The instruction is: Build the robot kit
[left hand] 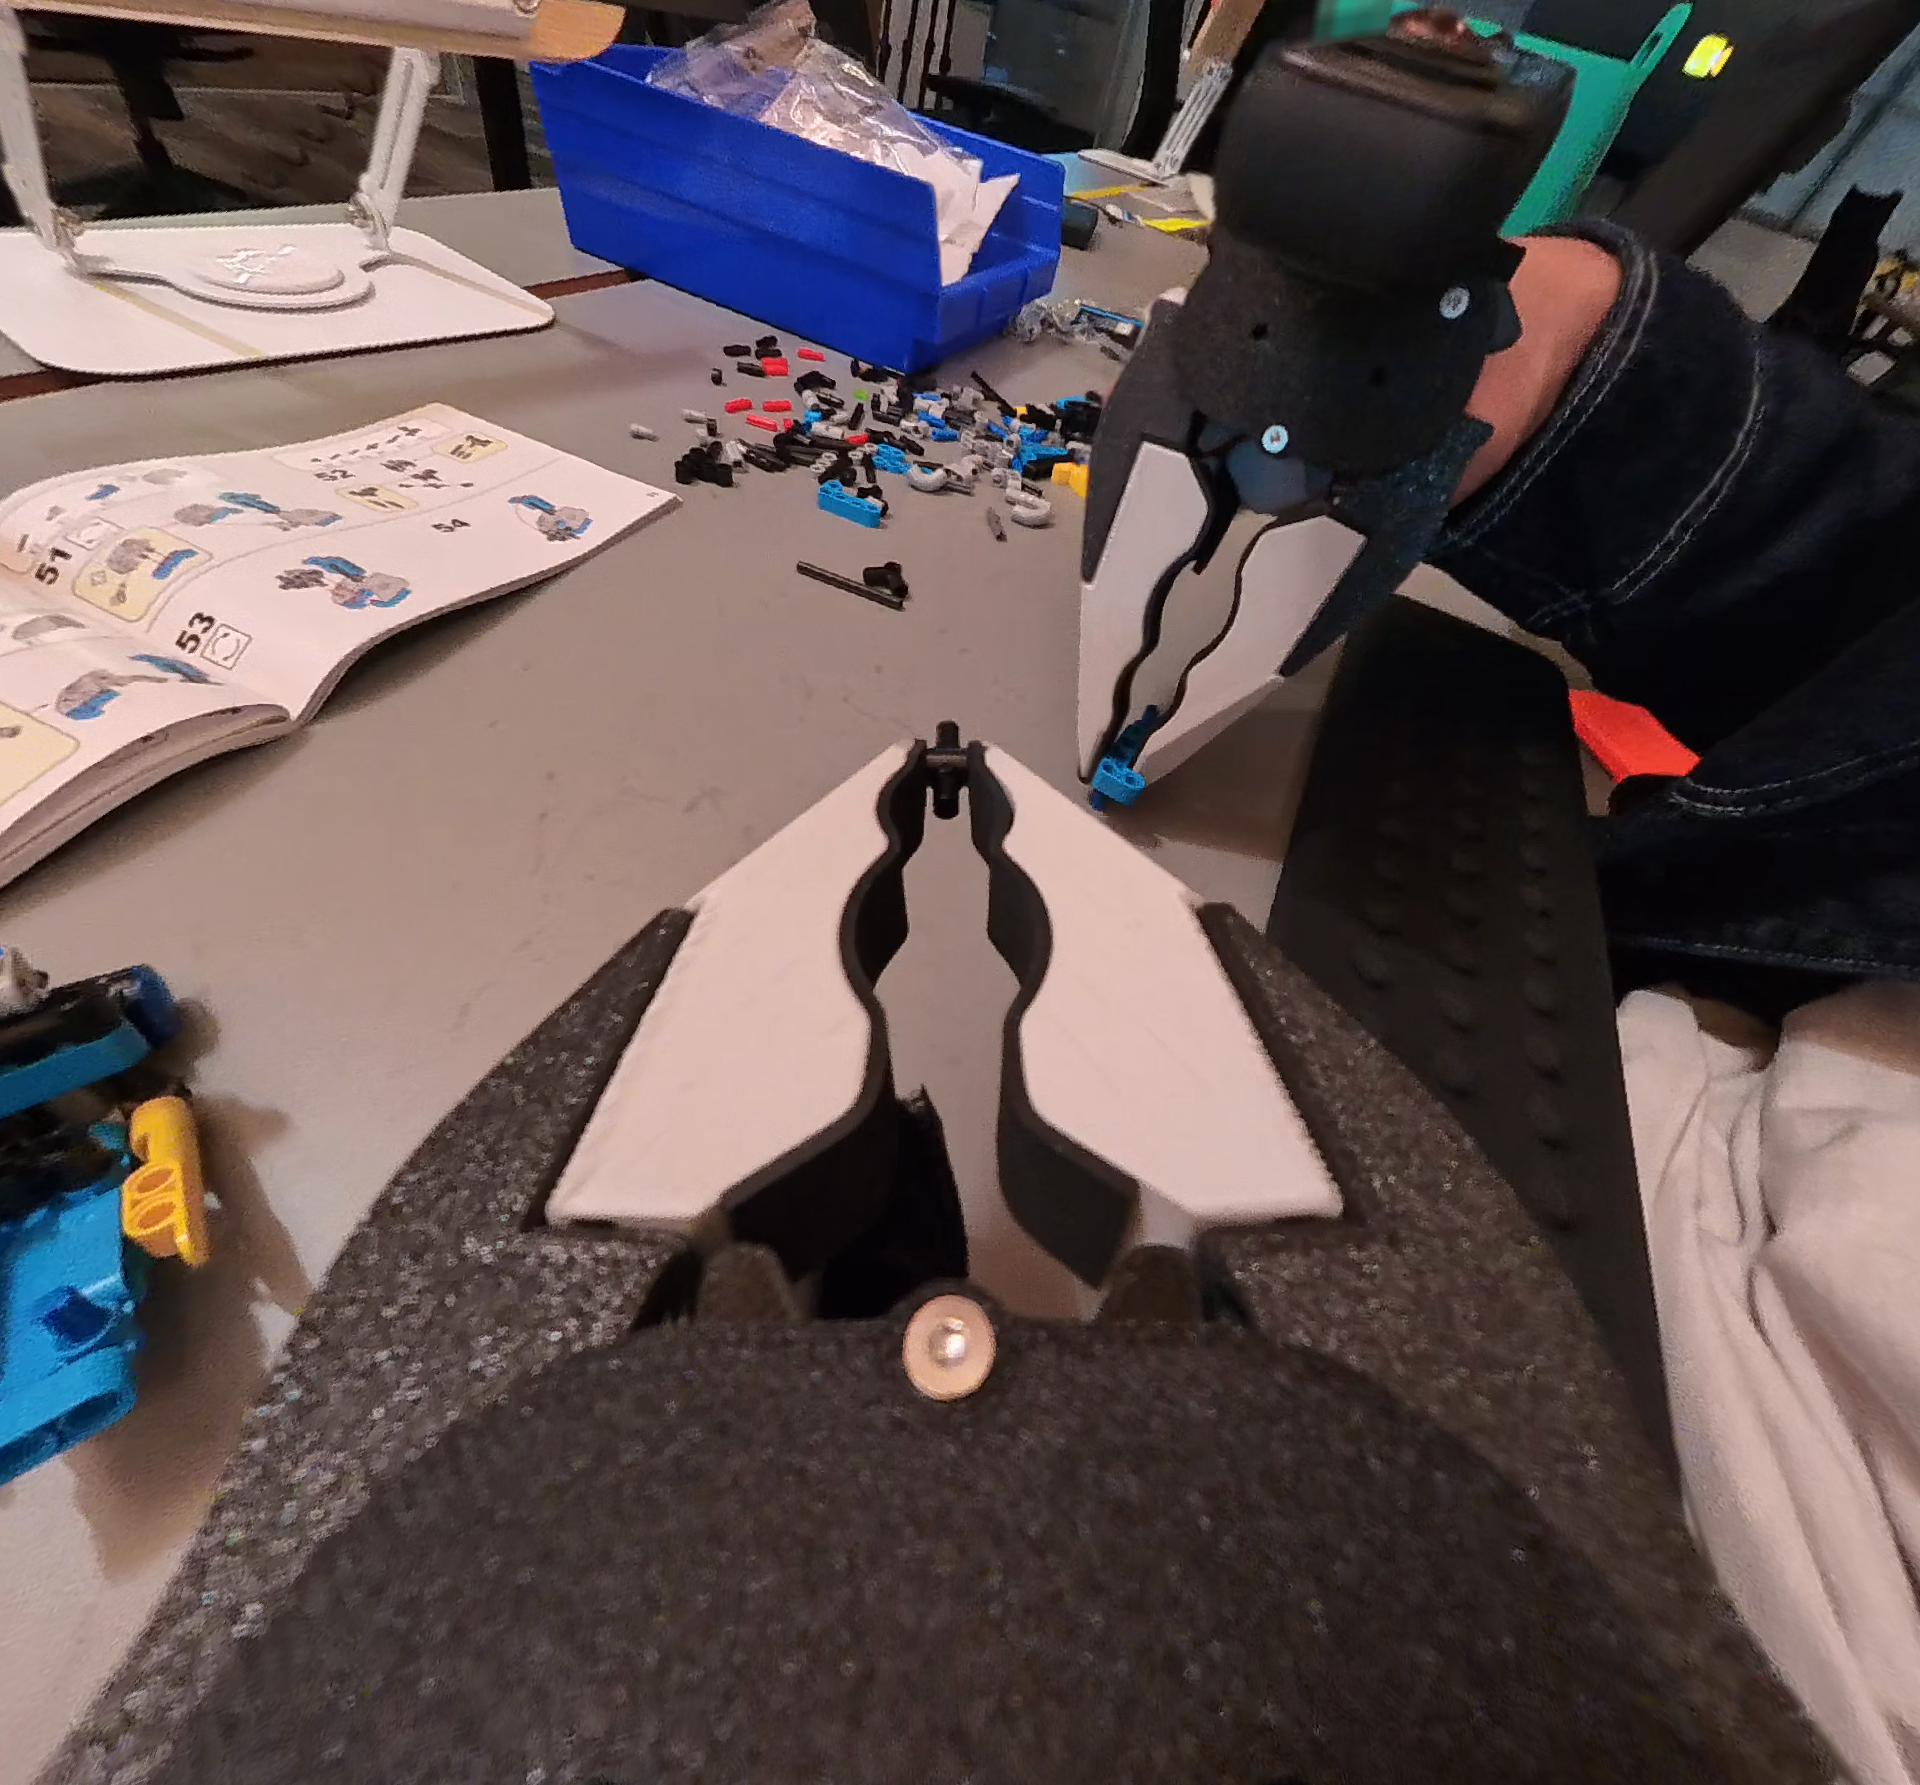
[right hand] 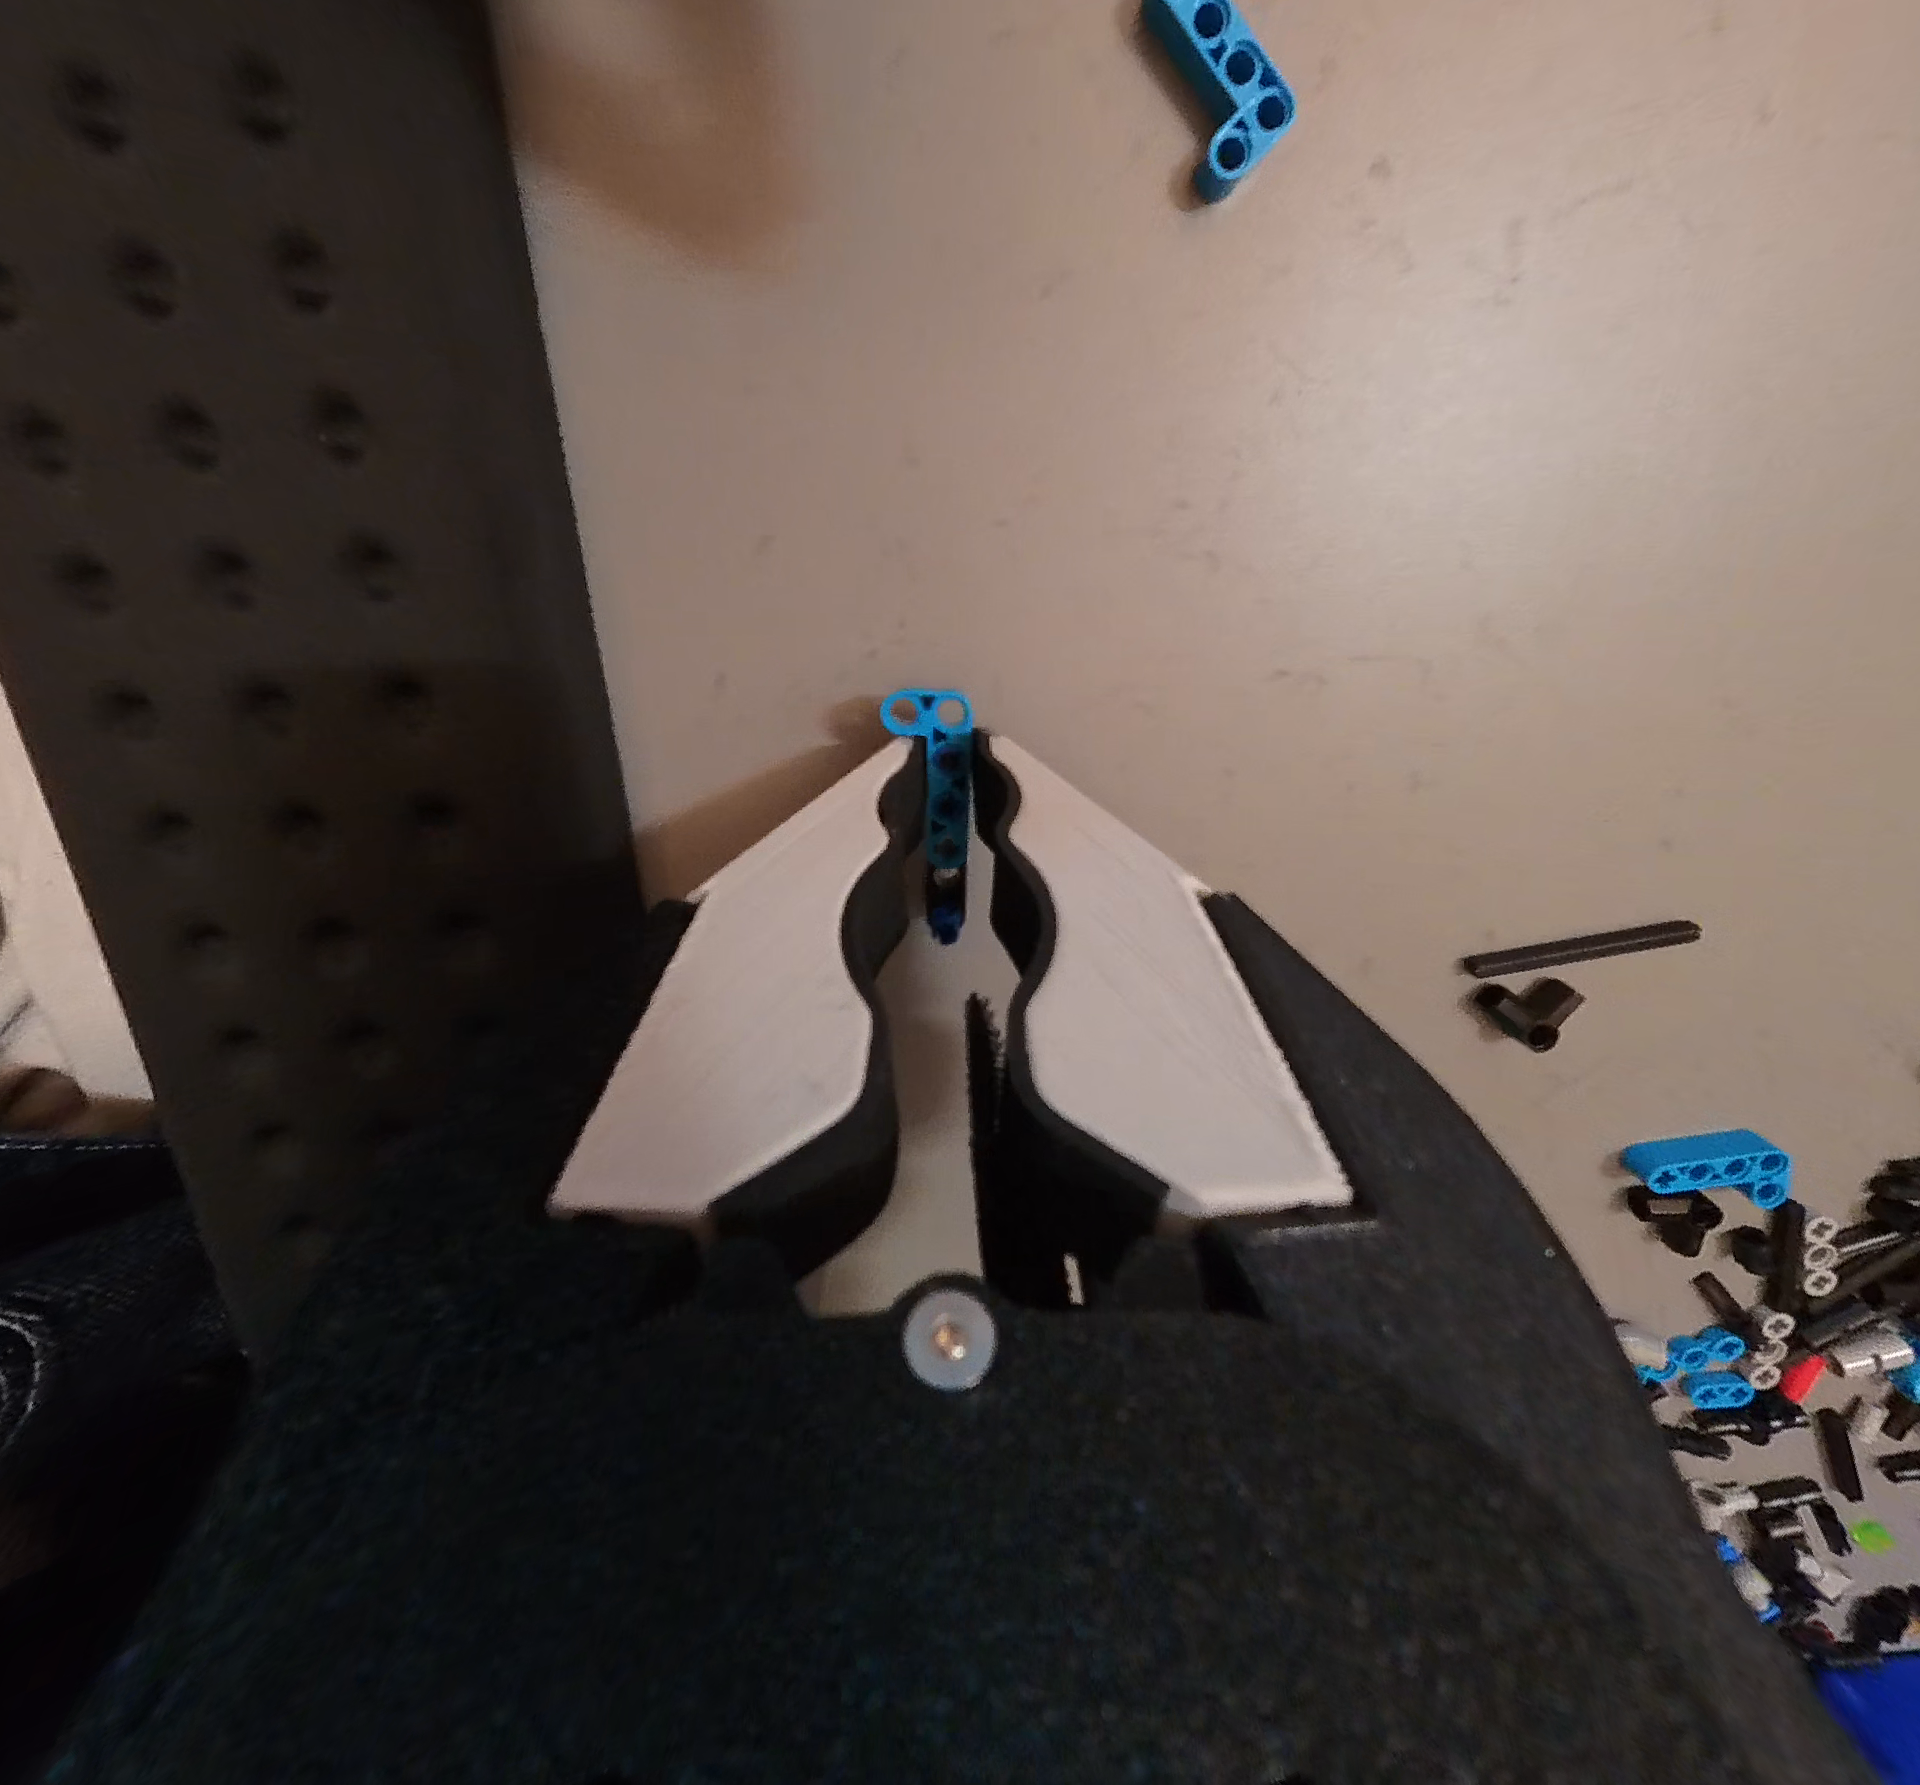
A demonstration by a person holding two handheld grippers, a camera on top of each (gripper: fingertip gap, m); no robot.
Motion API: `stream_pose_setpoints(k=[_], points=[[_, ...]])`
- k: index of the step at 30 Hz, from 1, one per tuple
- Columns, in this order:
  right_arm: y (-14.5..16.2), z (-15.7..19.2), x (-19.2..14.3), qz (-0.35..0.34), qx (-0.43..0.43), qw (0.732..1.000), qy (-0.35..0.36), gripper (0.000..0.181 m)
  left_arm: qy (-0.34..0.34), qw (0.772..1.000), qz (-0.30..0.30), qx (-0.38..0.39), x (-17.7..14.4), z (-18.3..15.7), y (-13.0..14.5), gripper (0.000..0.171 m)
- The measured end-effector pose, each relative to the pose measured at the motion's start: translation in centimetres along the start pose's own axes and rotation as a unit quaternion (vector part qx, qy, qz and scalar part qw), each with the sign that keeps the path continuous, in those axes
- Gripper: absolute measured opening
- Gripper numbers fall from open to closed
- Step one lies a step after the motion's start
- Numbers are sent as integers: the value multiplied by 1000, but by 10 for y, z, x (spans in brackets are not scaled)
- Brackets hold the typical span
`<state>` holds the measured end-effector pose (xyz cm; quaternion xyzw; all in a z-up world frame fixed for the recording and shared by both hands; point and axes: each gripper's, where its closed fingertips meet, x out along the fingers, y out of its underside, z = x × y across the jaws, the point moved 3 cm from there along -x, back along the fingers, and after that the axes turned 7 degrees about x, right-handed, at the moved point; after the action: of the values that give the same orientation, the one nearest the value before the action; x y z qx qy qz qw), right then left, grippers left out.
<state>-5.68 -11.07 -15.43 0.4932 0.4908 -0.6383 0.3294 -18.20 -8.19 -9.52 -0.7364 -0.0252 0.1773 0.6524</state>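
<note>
My left gripper (left hand: 947,761) pinched a small black connector pin (left hand: 945,767) at its fingertips above the grey table (left hand: 582,800). My right gripper (right hand: 940,748) clamped a blue L-shaped beam (right hand: 938,779) edge-on, beside the black pegboard strip (right hand: 260,488). An open instruction booklet (left hand: 260,582) with numbered steps lay near the loose pile of parts (left hand: 894,447).

Open instruction booklet (left hand: 301,530), blue bin (left hand: 790,208), scattered small parts (left hand: 883,447)

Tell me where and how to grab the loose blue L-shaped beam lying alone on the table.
The blue L-shaped beam lies flat on the table, holed face up, with nothing close around it. Probably best: come straight down from above and close across the long arm's two narrow side walls, near its middle, away from the bent end.
</note>
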Motion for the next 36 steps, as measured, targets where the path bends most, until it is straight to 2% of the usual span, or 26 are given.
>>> stream_pose_setpoints(k=[5, 17, 19, 20, 22, 24, 26, 29, 34, 36], points=[[0, 0, -1, 1, -3, 1000, 13, 15, 1, 1000, 4, 8, 1, -2, 1, 7], [-5, 0, -7, -11, -16, 1000, 19, 7, 14, 1000, 2, 6, 1, -5, 0, 7], [-17, -2, -16, -56, -25, 998, 30, 7, 24, 1000, -12, -4, -1, -6, -3, 7], [-28, -1, -26, -109, -24, 994, 15, 7, 41, 999, -24, -12, -3, -9, -6, 7], [-57, 3, -54, -255, 2, 966, -47, 7, 70, 995, -65, -20, -9, -16, -18, 7], [-78, 2, -74, -388, 44, 912, -127, 6, 101, 987, -117, -34, -19, -22, -33, 7], [-89, 4, -81, -468, 72, 857, -204, 6, 93, 985, -139, -51, -24, -17, -38, 7], [-98, 8, -71, -499, 86, 829, -237, 6, 96, 982, -150, -56, -27, -17, -40, 6], [-104, 15, -67, -485, 72, 839, -235, 6, 92, 985, -139, -41, -25, -19, -39, 6], [-104, 13, -71, -496, 83, 827, -251, 6, 93, 985, -141, -47, -26, -17, -39, 6]])
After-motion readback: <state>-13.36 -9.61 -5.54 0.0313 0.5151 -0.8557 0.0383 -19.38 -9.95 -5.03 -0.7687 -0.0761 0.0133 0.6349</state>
